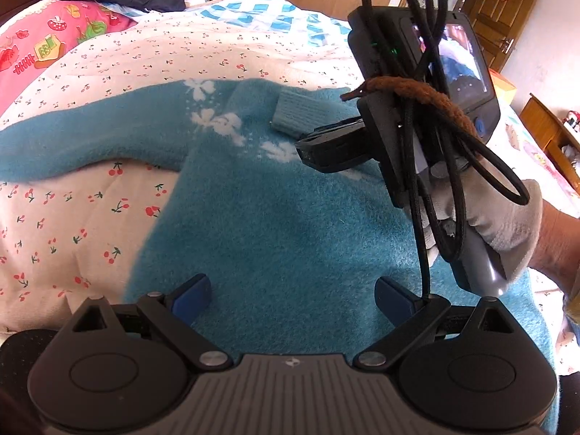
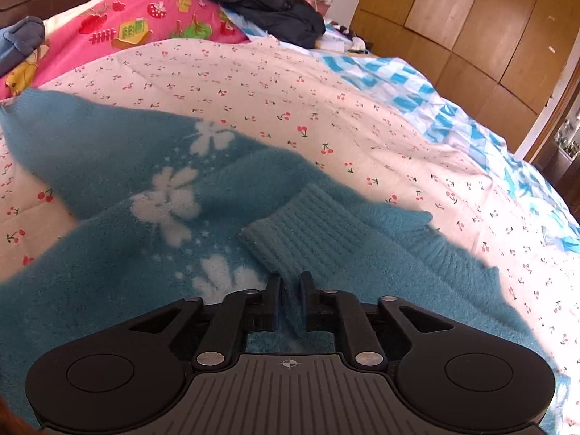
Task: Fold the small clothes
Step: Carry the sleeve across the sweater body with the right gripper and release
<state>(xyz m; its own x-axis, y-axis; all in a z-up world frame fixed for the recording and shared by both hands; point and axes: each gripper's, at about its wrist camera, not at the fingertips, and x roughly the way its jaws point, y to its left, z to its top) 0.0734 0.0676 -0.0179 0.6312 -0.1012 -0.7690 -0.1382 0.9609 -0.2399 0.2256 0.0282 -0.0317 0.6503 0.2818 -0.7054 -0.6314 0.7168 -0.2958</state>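
A small fuzzy blue sweater (image 1: 275, 224) with white flowers lies spread on the bed; it also shows in the right wrist view (image 2: 108, 253). My left gripper (image 1: 291, 295) is open and empty, low over the sweater's body. My right gripper (image 2: 291, 286) is shut on the ribbed cuff (image 2: 301, 232) of one sleeve, which is folded across the chest. In the left wrist view the right gripper (image 1: 308, 145) pinches that cuff (image 1: 291, 116). The other sleeve (image 1: 72, 137) stretches out to the left.
The bed has a white cherry-print quilt (image 2: 326, 108), a pink pillow (image 2: 145, 25), a dark garment (image 2: 261, 0) at the head and a blue checked blanket (image 2: 453, 108) on the right. Wooden wardrobes (image 2: 471, 29) stand beyond. A gloved hand (image 1: 500, 217) holds the right gripper.
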